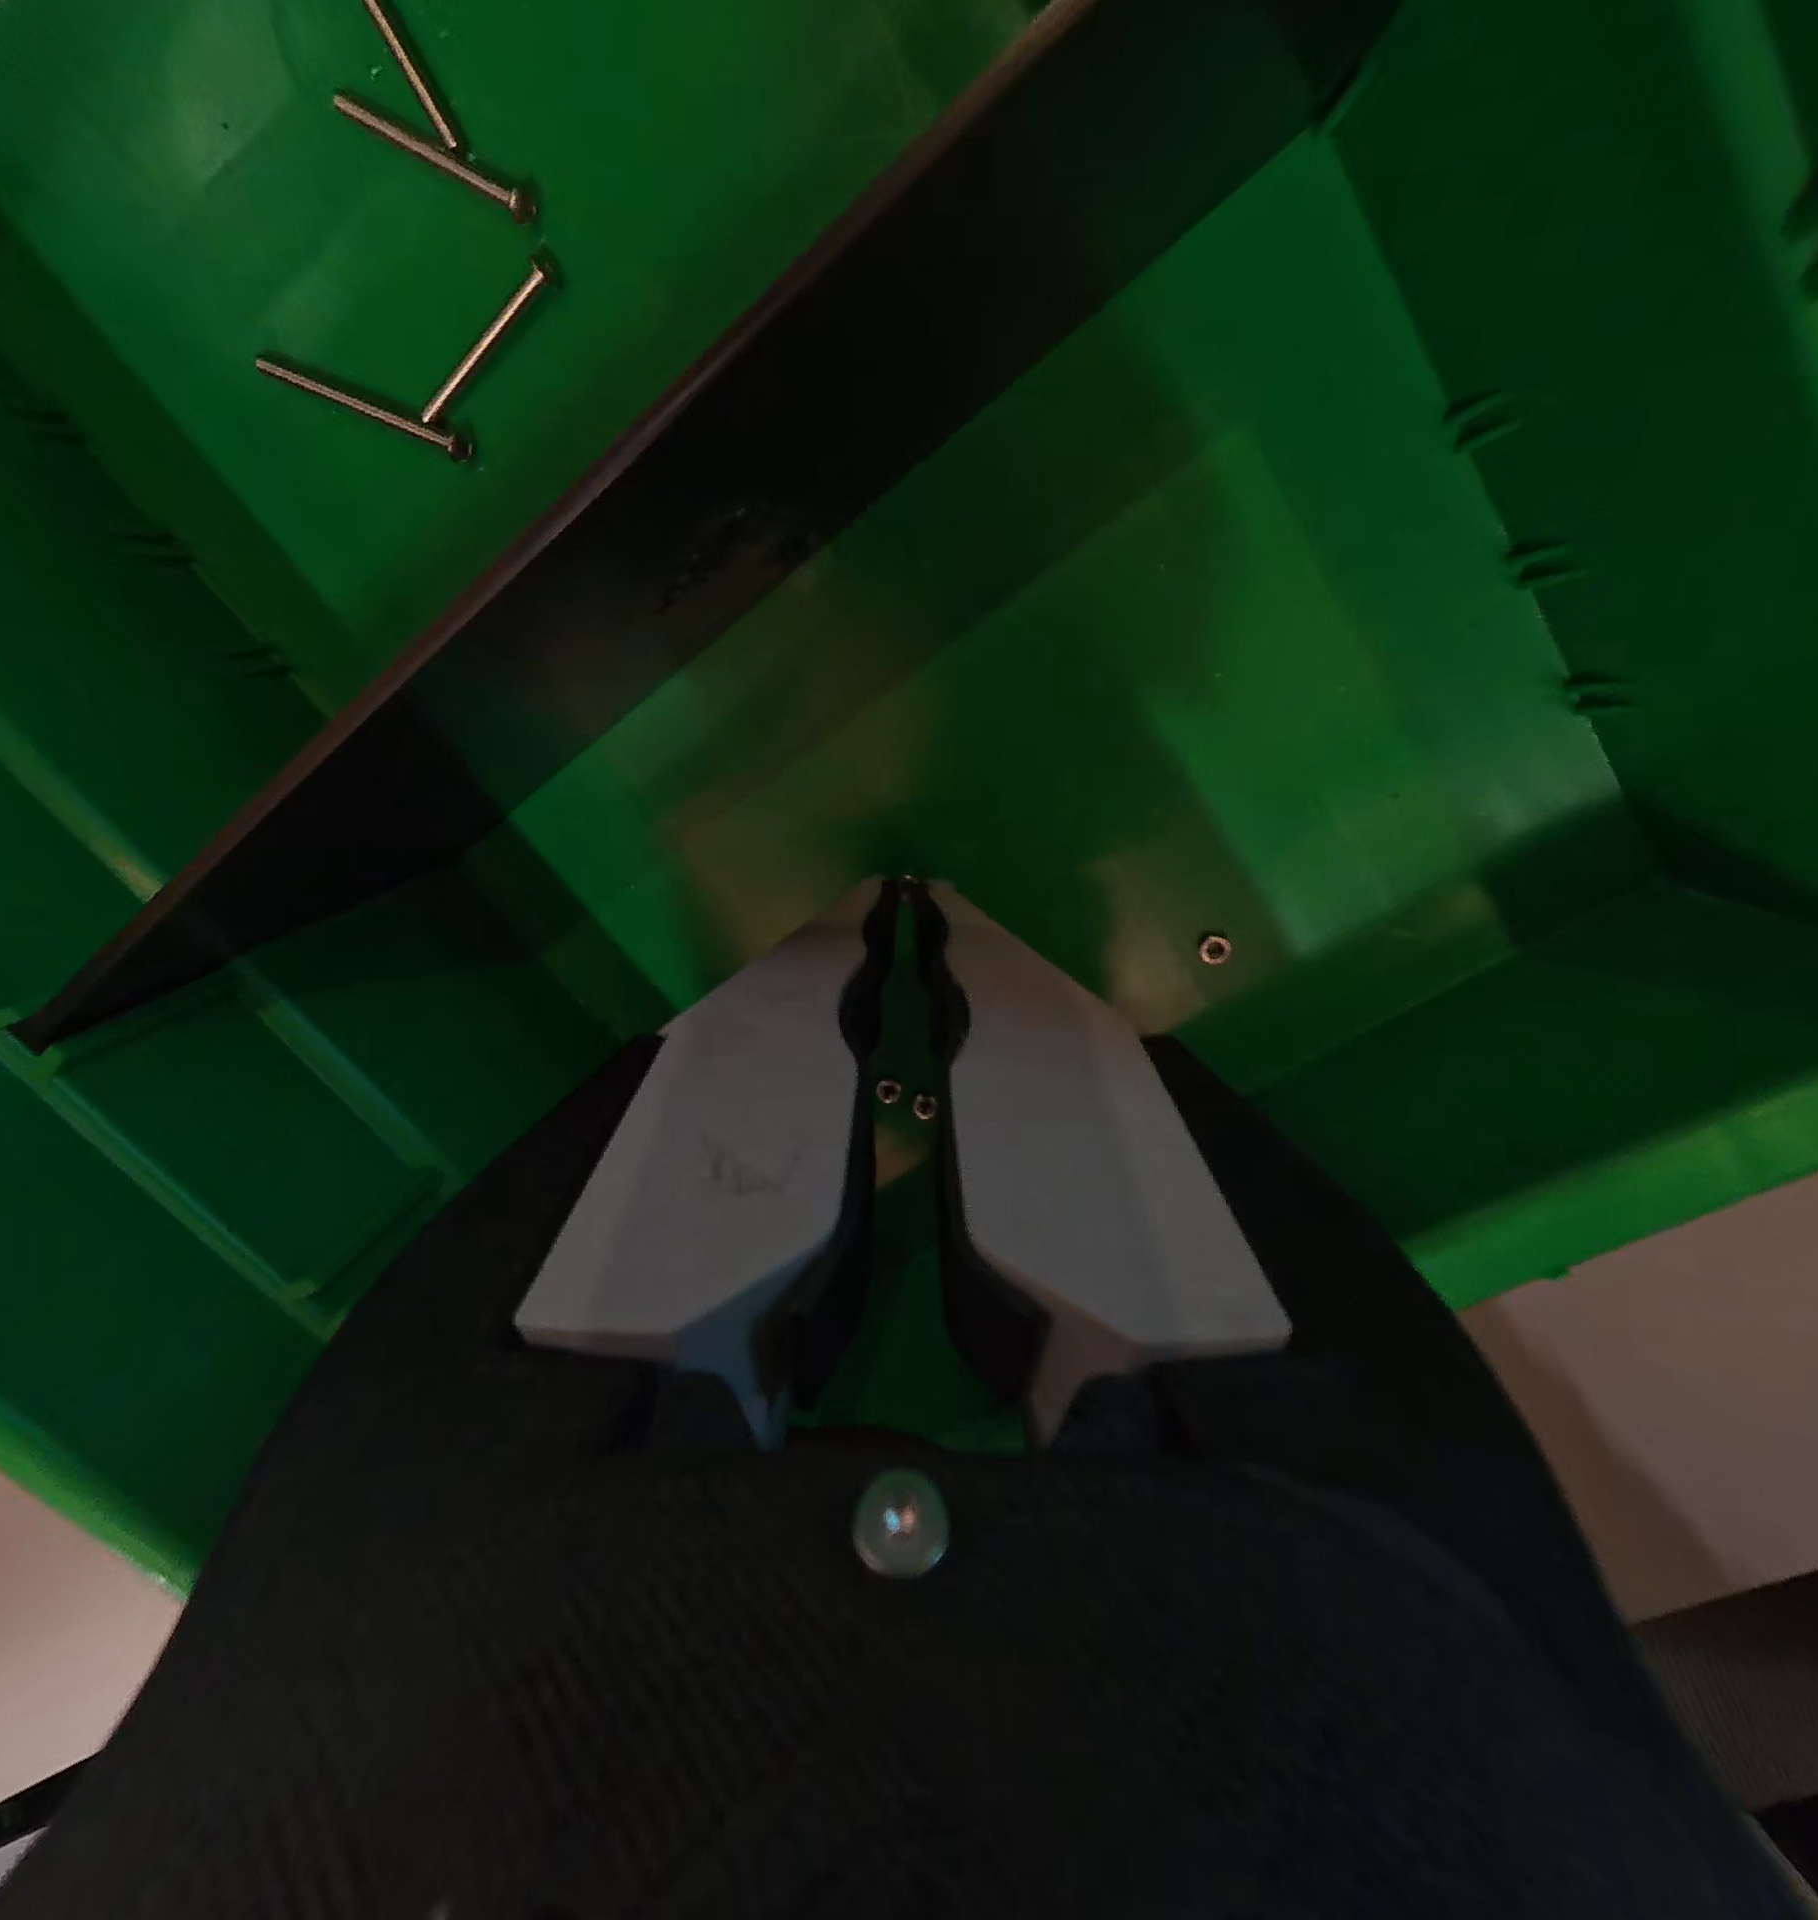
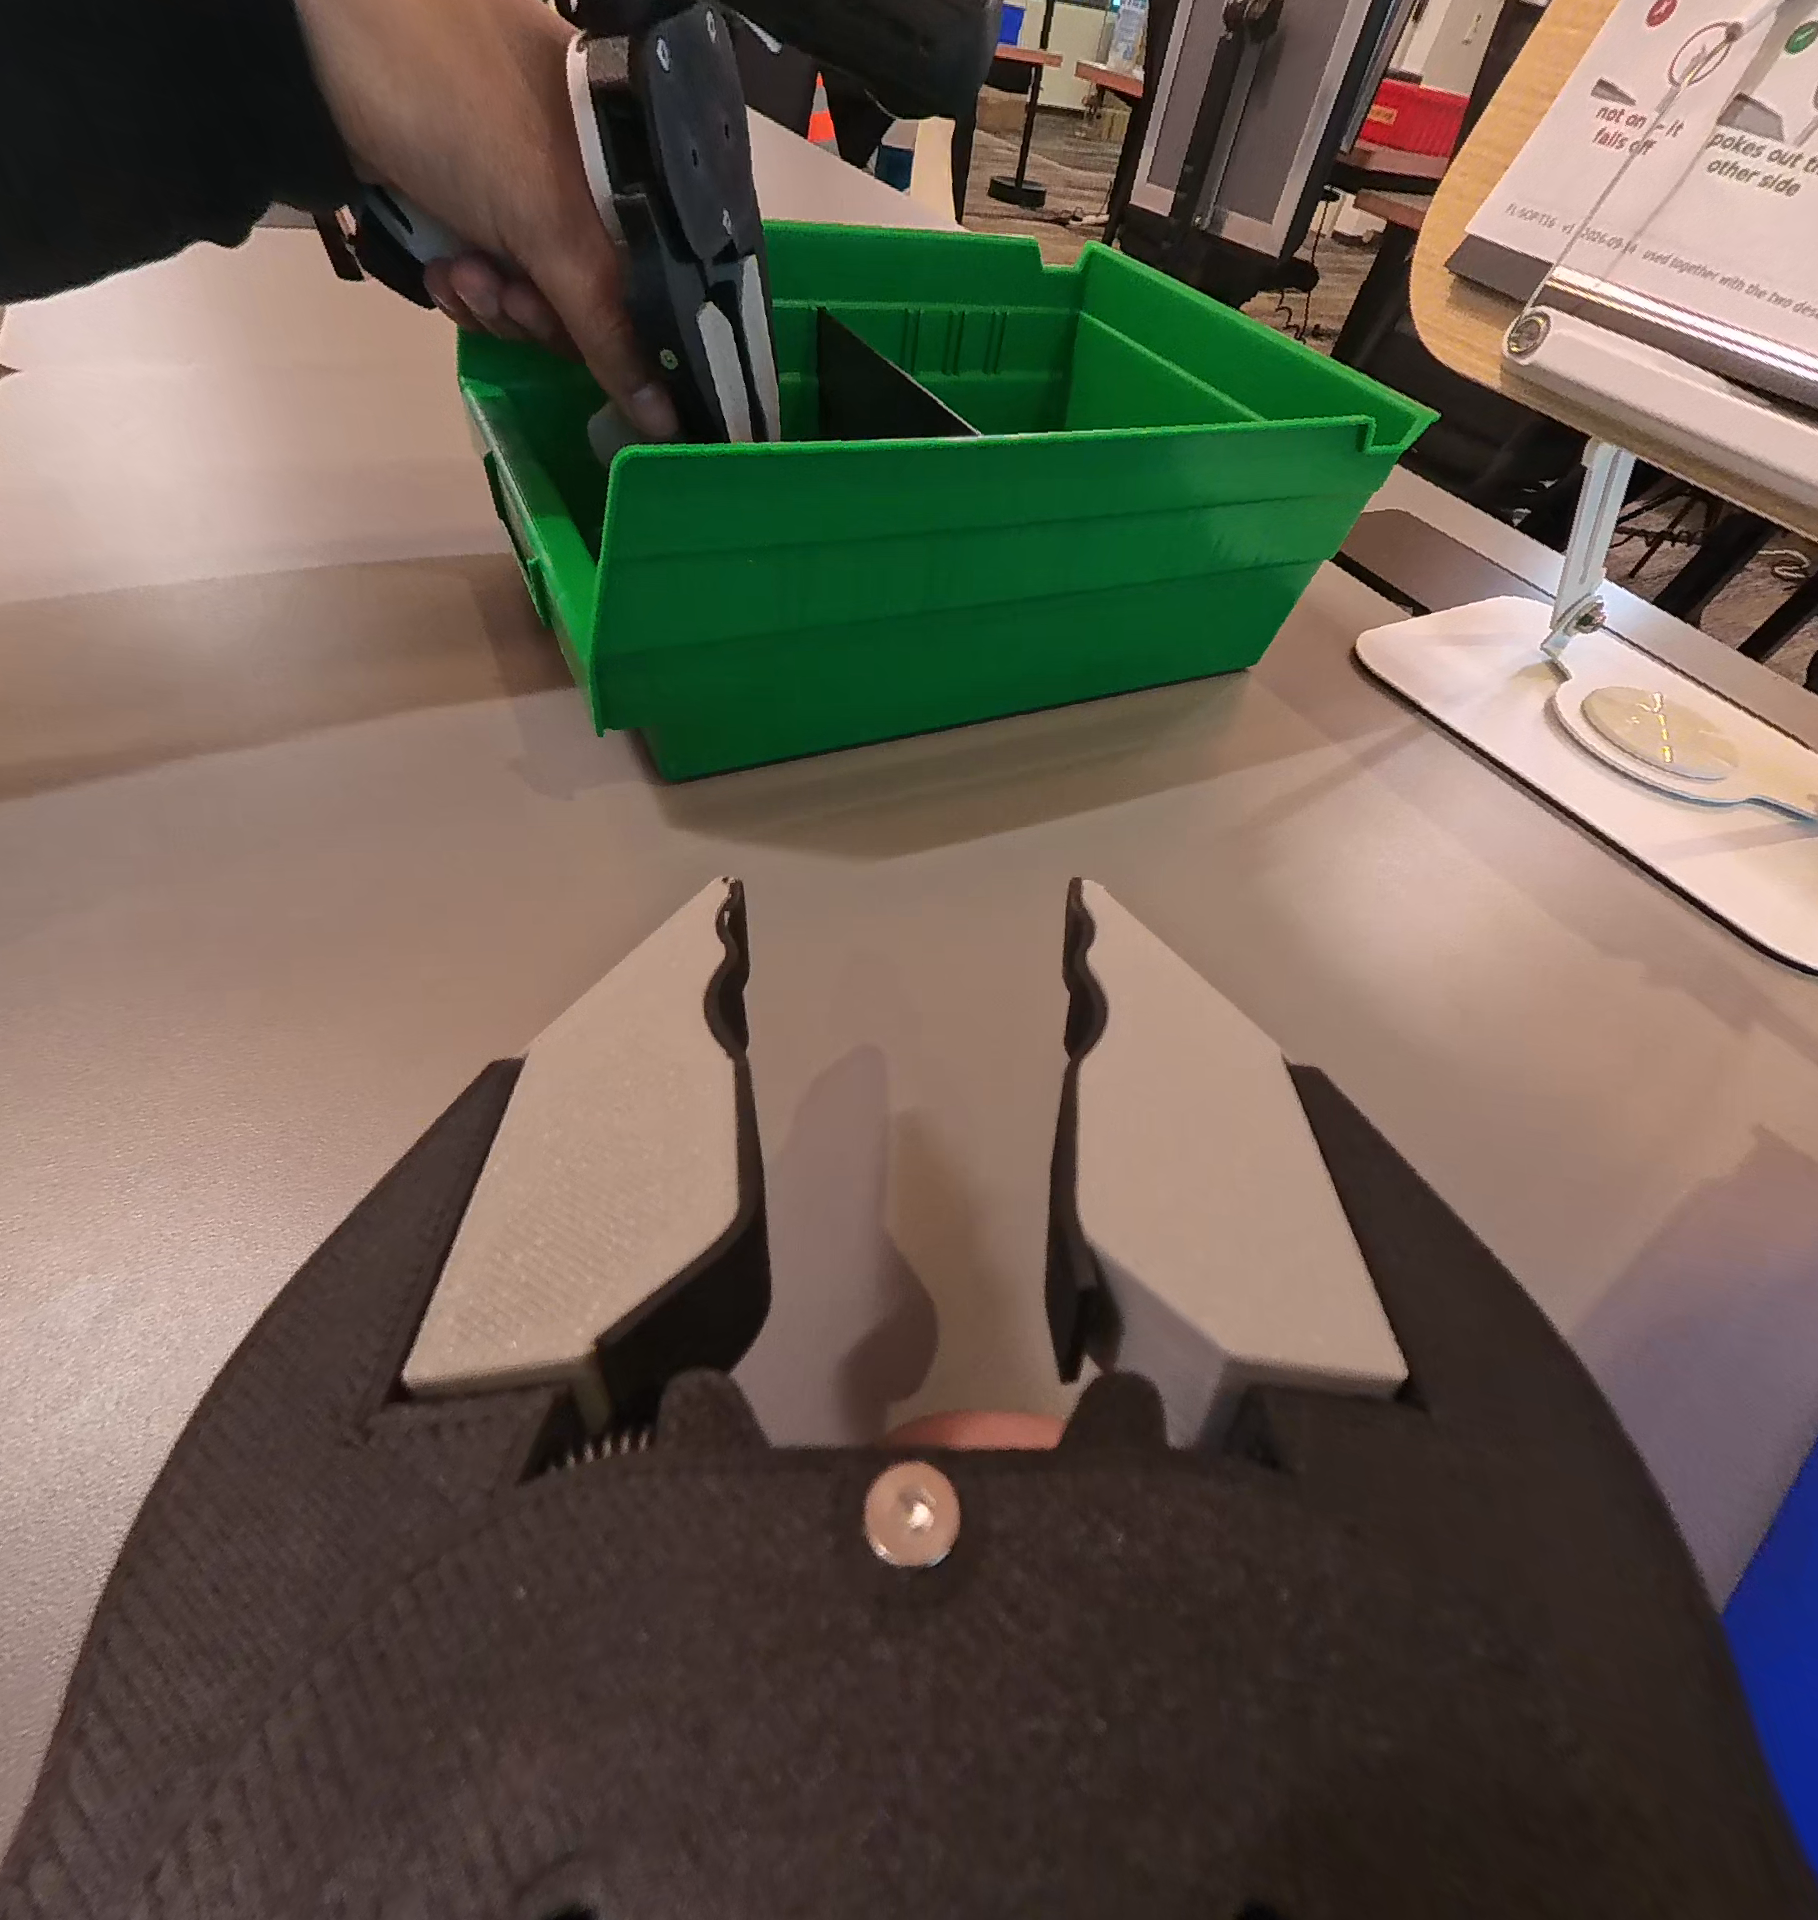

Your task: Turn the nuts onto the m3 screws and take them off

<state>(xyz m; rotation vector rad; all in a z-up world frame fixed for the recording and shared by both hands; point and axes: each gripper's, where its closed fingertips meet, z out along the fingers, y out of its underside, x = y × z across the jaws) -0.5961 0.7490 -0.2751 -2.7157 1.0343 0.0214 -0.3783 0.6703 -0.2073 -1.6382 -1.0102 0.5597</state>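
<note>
Fingers (image 1: 863,1049) of left gripper (image 1: 907,885) pinch a nut (image 1: 911,882) on bin floor (image 1: 1144,727).

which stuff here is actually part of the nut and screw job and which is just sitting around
Part of the job:
- screws beyond the black divider
- loose nuts on the near side
- green bin
- left gripper, tips down in the bin
- right gripper, open over the table

Just lying about:
- white document stand

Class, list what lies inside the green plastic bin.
Inside the green plastic bin: a black divider panel, four thin metal screws beyond it, three small nuts, and the left claw. Its tips hide whatever they pinch.
</note>
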